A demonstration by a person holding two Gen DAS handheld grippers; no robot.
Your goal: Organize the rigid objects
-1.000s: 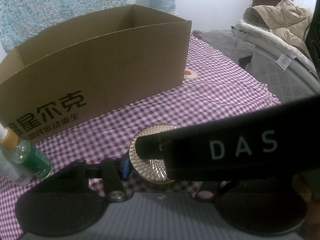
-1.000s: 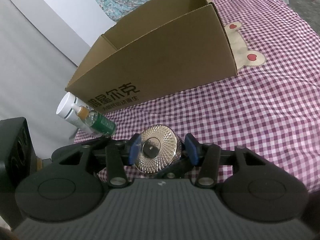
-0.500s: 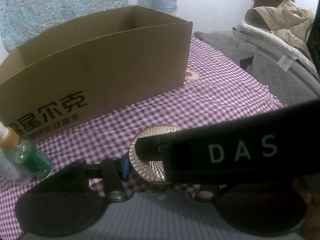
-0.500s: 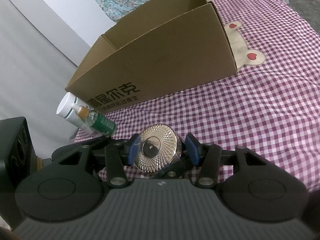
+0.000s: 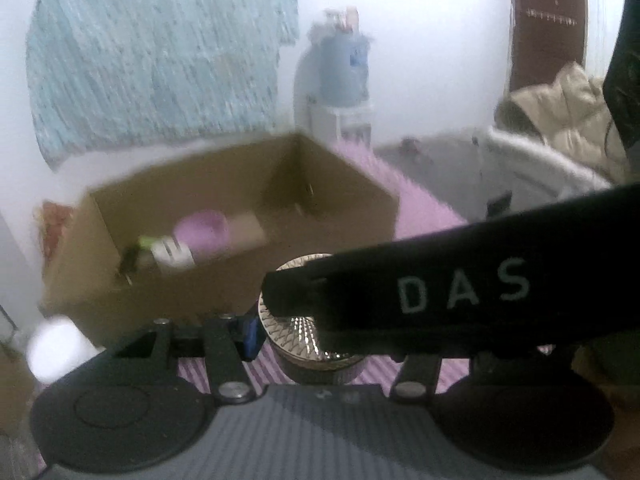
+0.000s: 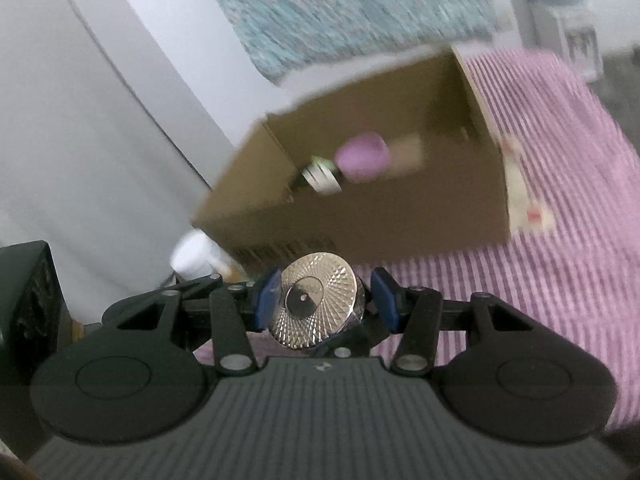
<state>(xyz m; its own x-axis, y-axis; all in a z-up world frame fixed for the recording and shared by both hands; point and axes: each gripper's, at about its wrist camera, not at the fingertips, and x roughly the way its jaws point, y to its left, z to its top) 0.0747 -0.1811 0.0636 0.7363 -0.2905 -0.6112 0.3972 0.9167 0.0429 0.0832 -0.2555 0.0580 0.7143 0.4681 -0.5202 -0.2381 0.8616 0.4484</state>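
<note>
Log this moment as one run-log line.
phase: carry | left gripper: shut on jar | right gripper: shut on jar | box: open, items inside | next: likely box

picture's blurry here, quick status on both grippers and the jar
Left gripper and right gripper both shut on gold-lidded jar. Cardboard box ahead, open. Nothing in the way.

The open top of the cardboard box [image 6: 360, 184] is unobstructed from above. Its near wall stands between the grippers and the interior. Inside, a pink container [image 6: 362, 156] and a white-capped item [image 6: 320, 176] occupy the left end; the right end of the floor is bare. A white bottle [image 6: 194, 258] stands just outside the box's left corner. The checked cloth [image 6: 560, 280] to the right lies clear.
</note>
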